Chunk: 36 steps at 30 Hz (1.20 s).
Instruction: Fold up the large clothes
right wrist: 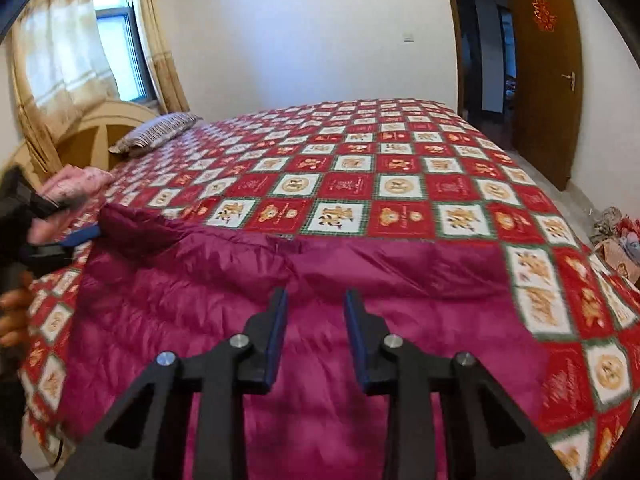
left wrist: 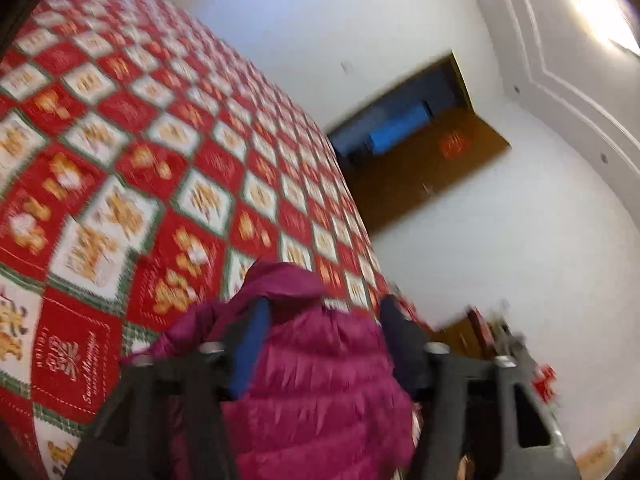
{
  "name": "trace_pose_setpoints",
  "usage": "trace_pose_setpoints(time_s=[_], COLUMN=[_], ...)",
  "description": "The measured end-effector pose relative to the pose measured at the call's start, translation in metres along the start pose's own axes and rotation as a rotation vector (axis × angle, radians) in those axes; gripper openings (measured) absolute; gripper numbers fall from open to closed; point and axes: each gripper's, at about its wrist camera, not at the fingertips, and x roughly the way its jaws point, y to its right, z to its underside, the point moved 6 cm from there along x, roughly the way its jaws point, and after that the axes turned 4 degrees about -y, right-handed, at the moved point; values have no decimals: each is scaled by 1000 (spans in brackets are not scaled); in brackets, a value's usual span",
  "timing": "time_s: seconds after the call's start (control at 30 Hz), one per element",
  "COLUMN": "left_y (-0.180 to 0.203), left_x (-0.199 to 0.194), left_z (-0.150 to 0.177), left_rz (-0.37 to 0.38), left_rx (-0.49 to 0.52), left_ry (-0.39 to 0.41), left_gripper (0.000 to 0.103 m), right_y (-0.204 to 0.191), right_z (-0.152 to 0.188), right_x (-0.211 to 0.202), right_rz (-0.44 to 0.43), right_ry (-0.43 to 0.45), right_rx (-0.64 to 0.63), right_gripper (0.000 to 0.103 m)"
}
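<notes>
A magenta puffer jacket [right wrist: 320, 280] lies spread on the near part of the bed [right wrist: 400, 168], which has a red and white checked cover. In the right wrist view my right gripper [right wrist: 316, 304] hovers just over the jacket's middle, open, with a narrow bare gap between its blue pads. My left gripper [right wrist: 78, 236] is at the jacket's raised left corner [right wrist: 120, 218], held by a person's hand [right wrist: 16, 312]. In the blurred left wrist view the left gripper [left wrist: 326, 312] stands open wide, and a bulge of the jacket [left wrist: 320, 360] fills the space between its fingers.
A striped pillow [right wrist: 160, 132] and a pink pillow [right wrist: 76, 184] lie by the wooden headboard [right wrist: 100, 128] at the far left. A curtained window [right wrist: 116, 32] is behind it. An open brown door [right wrist: 548, 80] stands at the right, with a pile of items [right wrist: 616, 236] on the floor.
</notes>
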Motion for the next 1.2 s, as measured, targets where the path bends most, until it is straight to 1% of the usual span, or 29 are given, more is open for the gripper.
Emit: trace_pose_setpoints(time_s=[0.03,0.1,0.13,0.17,0.2,0.27,0.3,0.37,0.4,0.5,0.6,0.63,0.7,0.77,0.8,0.9,1.0,1.03,1.13,1.2], left_y=[12,31,43,48,54,58,57,49,43,27,4,-8,-19,-19,-21,-27,-31,-31,-31,-31], left_x=[-5,-10,-14,-13,-11,-1,14,42,59,89,112,117,120,126,131,138,137,138,141,142], left_z=[-1,1,4,3,5,16,25,39,49,67,75,77,79,82,83,83,84,84,85,85], left_rz=[-15,-27,-51,-69,-84,-116,-161,-229,-249,-265,-338,-342,-310,-337,-361,-381,-370,-373,-390,-394], left_rx=[43,122,179,212,240,274,294,294,277,246,263,250,219,244,256,248,229,229,238,241], left_ry=[41,81,108,125,139,134,110,73,42,-8,-30,-39,-33,-36,-56,-85,-85,-86,-89,-91], left_gripper=[62,62,62,65,71,77,77,77,77,77,77,77,77,77,77,77,77,77,77,77], right_y=[-1,-2,-1,1,2,6,7,7,8,9,15,16,18,20,20,24,33,35,48,65], right_z=[-2,-1,2,5,9,17,18,19,20,23,24,24,24,23,23,21,18,18,25,36], right_x=[14,38,51,62,67,78,79,83,86,91,93,93,91,91,90,81,41,29,-2,-2], right_rz=[26,53,58,62,61,57,54,50,43,20,-21,-33,-51,-62,-64,-64,-57,-46,77,145], right_ry=[-2,-21,-37,-52,-59,-72,-81,-99,-116,-148,-157,-156,-145,-142,-141,-142,-82,-66,-22,-40], right_rx=[-4,-6,-4,0,2,12,18,22,24,39,78,89,106,122,127,165,217,207,160,157], right_gripper=[32,32,32,32,32,32,32,32,32,32,32,32,31,30,29,28,28,28,28,28])
